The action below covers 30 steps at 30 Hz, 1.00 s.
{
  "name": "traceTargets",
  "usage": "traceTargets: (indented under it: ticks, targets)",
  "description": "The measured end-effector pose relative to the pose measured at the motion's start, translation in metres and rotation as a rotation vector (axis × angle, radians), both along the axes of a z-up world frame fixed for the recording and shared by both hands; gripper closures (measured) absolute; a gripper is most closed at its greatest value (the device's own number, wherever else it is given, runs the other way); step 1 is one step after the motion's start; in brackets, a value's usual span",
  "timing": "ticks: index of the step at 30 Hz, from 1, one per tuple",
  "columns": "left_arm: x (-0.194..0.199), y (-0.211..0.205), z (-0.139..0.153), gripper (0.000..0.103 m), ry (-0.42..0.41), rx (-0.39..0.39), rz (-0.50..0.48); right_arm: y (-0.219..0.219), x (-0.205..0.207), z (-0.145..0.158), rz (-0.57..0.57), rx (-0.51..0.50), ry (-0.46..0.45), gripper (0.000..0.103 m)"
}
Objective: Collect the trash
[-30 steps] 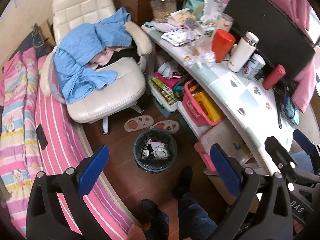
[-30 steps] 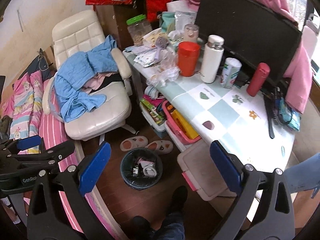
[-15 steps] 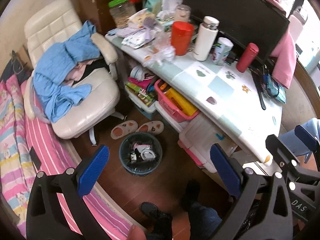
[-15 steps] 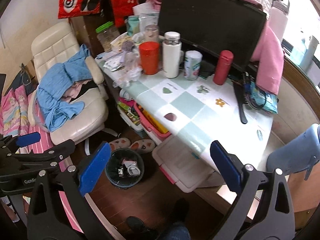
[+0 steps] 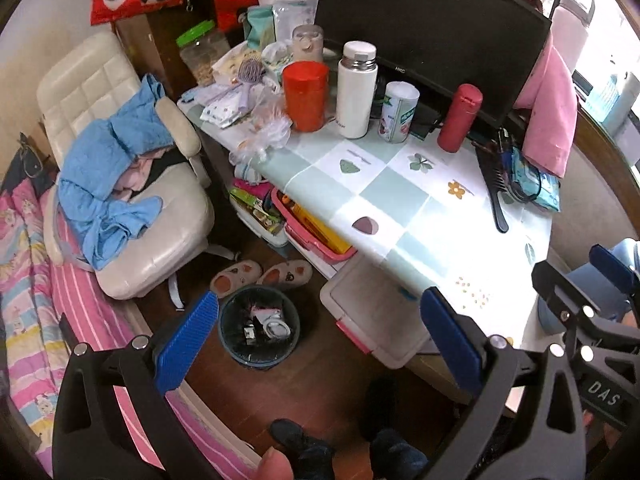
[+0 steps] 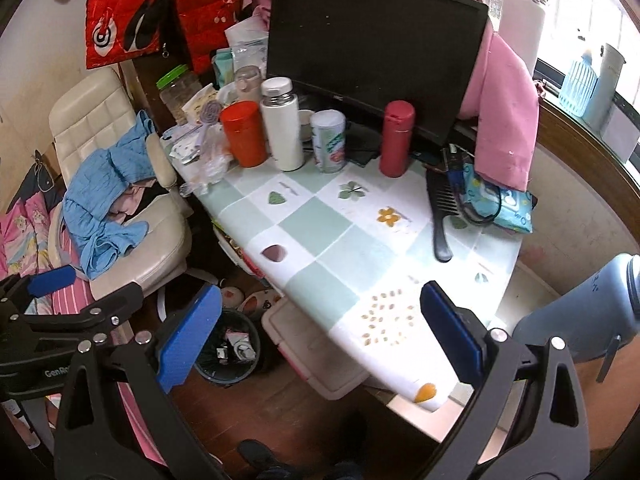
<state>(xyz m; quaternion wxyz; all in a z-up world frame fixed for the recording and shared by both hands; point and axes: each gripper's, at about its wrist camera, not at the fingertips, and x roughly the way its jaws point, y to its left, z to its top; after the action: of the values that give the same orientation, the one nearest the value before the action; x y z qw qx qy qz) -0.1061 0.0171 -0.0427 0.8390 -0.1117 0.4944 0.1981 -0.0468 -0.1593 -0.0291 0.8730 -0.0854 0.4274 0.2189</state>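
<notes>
A dark round trash bin (image 5: 259,332) with trash in it stands on the wooden floor beside the desk; it also shows in the right wrist view (image 6: 228,350). Crumpled clear plastic wrappers (image 5: 262,134) lie on the desk's left end, also in the right wrist view (image 6: 212,164). My left gripper (image 5: 318,340) is open and empty, held high above the floor and bin. My right gripper (image 6: 320,328) is open and empty, above the desk's near edge.
The desk (image 6: 320,232) holds a red canister (image 6: 244,134), white flask (image 6: 282,124), can (image 6: 329,140), red bottle (image 6: 396,138), monitor (image 6: 372,52) and black comb (image 6: 440,216). A white chair (image 5: 132,184) with blue cloth, slippers (image 5: 262,274) and storage boxes (image 5: 372,320) surround the bin.
Both views have swung right and up, from the floor and chair toward the desktop. Both grippers stay open and empty.
</notes>
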Motion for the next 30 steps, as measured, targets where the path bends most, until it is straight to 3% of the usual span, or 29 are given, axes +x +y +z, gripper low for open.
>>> traceTargets:
  ticks: [13,30]
  targets:
    - [0.041,-0.055,-0.003,0.005,-0.005,0.001,0.035,-0.057,0.048,-0.006,0.016,0.011,0.013,0.005]
    - [0.061,-0.090,-0.011,0.005,-0.007,-0.011,0.058,-0.085,0.064,-0.014,0.037,0.017,0.018,0.005]
